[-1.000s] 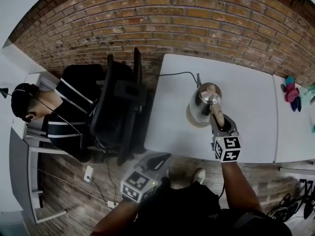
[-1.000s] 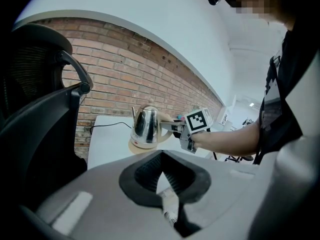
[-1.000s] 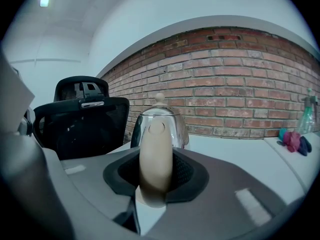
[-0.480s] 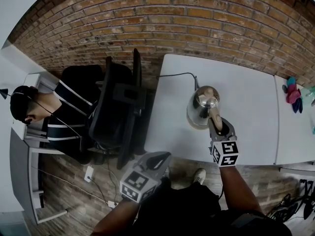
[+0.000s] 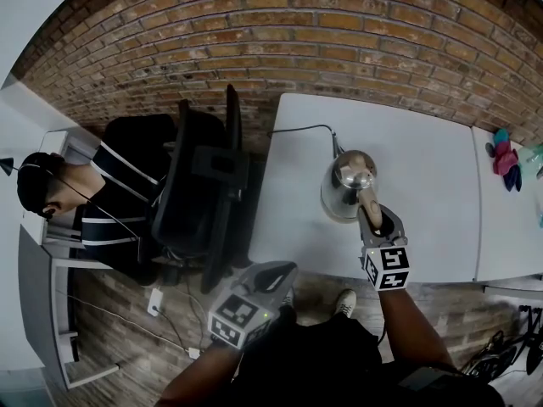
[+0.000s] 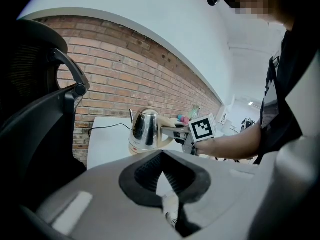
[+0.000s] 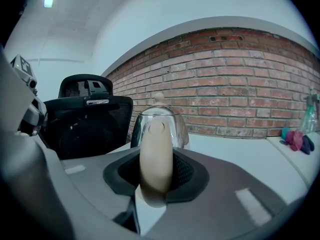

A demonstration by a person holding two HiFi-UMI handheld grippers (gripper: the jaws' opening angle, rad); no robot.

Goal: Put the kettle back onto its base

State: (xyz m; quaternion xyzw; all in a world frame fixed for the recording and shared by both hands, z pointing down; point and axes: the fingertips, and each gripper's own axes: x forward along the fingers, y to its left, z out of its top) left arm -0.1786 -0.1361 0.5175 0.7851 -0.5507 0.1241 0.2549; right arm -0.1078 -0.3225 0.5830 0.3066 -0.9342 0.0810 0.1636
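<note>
the kettle (image 5: pixel 349 183) stands on the white table (image 5: pixel 428 155), near its front edge. its base is covered from above by the body, so the seating cannot be judged. a shiny steel body, a knobbed lid and a beige handle (image 7: pixel 156 160) are shown. the handle is clamped between the pads of the right tongs (image 5: pixel 372 214), which are kept partly apart by it. the left tongs (image 6: pixel 161 159) are closed on nothing, off the table beside a black chair (image 5: pixel 204 189).

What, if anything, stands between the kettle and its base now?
Nothing visible does. The right tongs grip the kettle by its handle, directly over the base on the white table; no object lies between them.
</note>
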